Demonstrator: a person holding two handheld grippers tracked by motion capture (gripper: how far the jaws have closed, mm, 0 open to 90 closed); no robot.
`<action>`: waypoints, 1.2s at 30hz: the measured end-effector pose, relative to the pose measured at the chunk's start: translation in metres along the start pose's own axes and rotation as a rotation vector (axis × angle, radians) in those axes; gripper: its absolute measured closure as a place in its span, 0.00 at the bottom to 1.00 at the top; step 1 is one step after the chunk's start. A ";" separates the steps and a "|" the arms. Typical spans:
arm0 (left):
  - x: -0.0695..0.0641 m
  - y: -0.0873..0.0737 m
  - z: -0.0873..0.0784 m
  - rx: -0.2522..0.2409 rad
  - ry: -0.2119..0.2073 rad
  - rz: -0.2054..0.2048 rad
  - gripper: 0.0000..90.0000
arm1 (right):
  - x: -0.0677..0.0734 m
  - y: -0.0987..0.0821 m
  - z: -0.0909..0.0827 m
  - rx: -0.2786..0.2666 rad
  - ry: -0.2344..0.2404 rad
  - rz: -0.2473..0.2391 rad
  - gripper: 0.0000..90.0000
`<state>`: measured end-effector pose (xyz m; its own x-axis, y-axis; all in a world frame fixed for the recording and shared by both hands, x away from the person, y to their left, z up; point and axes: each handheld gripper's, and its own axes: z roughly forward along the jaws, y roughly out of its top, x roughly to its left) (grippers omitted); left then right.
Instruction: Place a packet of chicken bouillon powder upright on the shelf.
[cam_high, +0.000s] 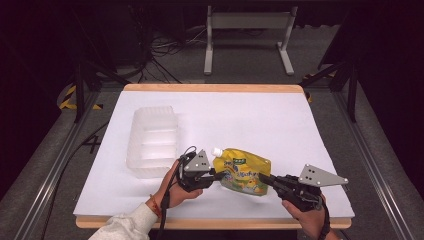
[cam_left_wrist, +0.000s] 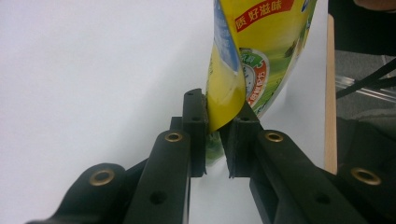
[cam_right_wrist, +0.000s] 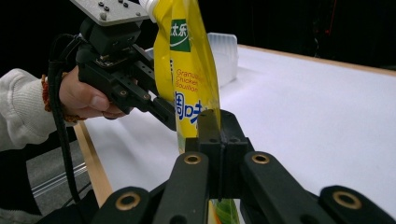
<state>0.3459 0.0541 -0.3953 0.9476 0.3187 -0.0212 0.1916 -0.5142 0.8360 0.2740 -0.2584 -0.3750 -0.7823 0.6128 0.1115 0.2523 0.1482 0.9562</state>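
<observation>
A yellow stand-up pouch (cam_high: 243, 173) with a white spout is held between both grippers near the table's front edge. My left gripper (cam_high: 218, 175) is shut on its left edge, just below the spout. My right gripper (cam_high: 262, 178) is shut on its right edge. In the left gripper view the pouch (cam_left_wrist: 252, 51) hangs down with its folded edge caught between the jaws of the gripper (cam_left_wrist: 219, 114). In the right gripper view the pouch (cam_right_wrist: 187, 70) stands upright, pinched by the right gripper (cam_right_wrist: 218, 119), and the left gripper (cam_right_wrist: 161, 108) grips its far side.
A clear plastic compartment tray (cam_high: 152, 140) stands on the white table (cam_high: 250, 115), left of the pouch. The table's wooden front edge (cam_high: 215, 223) runs just below both hands. Cables and a metal frame (cam_high: 247, 35) lie on the floor beyond the table.
</observation>
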 end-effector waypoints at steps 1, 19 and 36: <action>0.001 0.001 -0.004 -0.014 0.014 0.002 0.90 | 0.001 0.002 0.001 -0.005 0.000 -0.004 1.00; 0.003 0.011 -0.034 -0.006 0.181 0.070 0.90 | 0.012 0.027 0.026 -0.013 -0.014 -0.107 1.00; 0.046 0.002 -0.105 -0.091 0.379 -0.018 0.89 | 0.024 0.076 0.104 -0.048 0.028 -0.192 1.00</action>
<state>0.3628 0.1513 -0.3368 0.7796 0.6073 0.1533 0.1682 -0.4387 0.8828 0.3339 -0.1520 -0.3277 -0.8290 0.5552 -0.0672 0.0702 0.2226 0.9724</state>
